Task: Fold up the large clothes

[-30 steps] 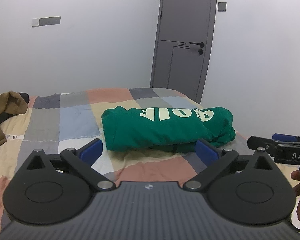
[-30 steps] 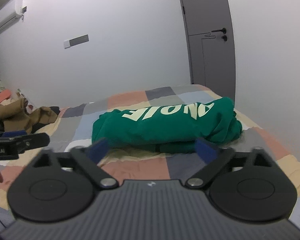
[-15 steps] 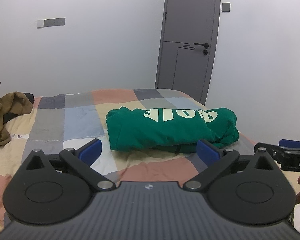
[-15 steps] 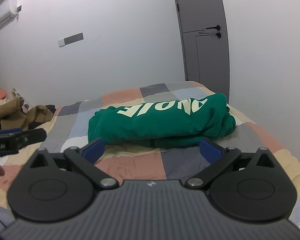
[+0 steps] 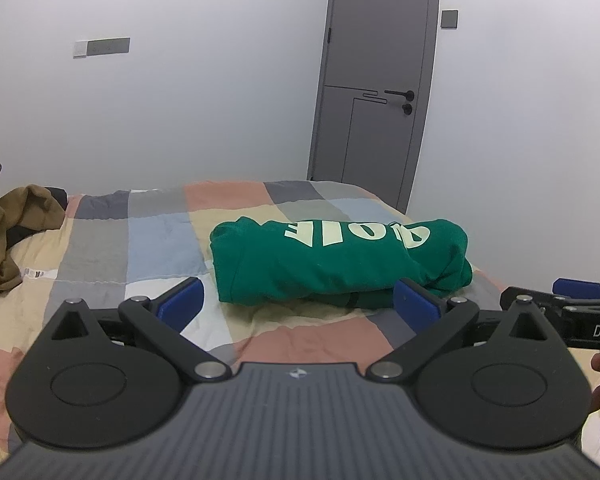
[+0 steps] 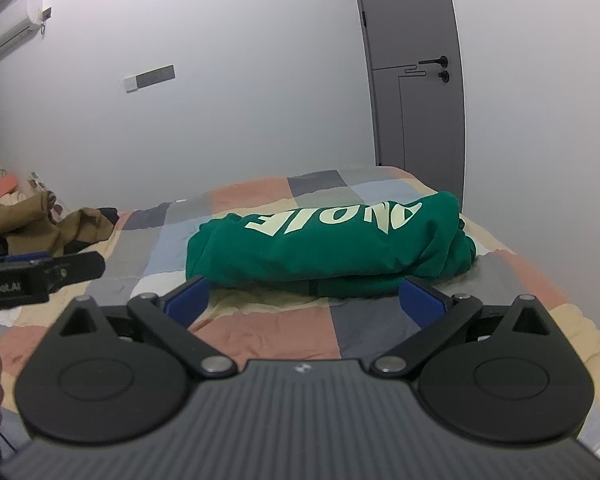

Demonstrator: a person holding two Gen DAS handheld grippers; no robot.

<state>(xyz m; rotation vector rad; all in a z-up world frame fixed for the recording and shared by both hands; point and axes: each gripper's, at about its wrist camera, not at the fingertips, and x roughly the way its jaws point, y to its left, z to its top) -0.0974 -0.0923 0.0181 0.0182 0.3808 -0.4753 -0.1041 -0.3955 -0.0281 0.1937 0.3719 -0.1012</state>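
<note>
A green sweatshirt (image 5: 332,260) with pale lettering lies folded into a thick bundle on the patchwork bedspread (image 5: 140,248); it also shows in the right wrist view (image 6: 328,248). My left gripper (image 5: 300,306) is open and empty, held just short of the bundle's near edge. My right gripper (image 6: 306,298) is open and empty, also just short of the bundle. Each gripper shows at the edge of the other's view: the right one (image 5: 572,304), the left one (image 6: 40,270).
A heap of brown clothes (image 5: 8,224) lies at the bed's far left, also in the right wrist view (image 6: 40,224). A grey door (image 5: 376,80) stands behind the bed's far right corner. White walls close the far side.
Both grippers have drawn back a little from the folded sweatshirt and tilted up slightly. The sweatshirt has not moved. Both grippers stay open.
</note>
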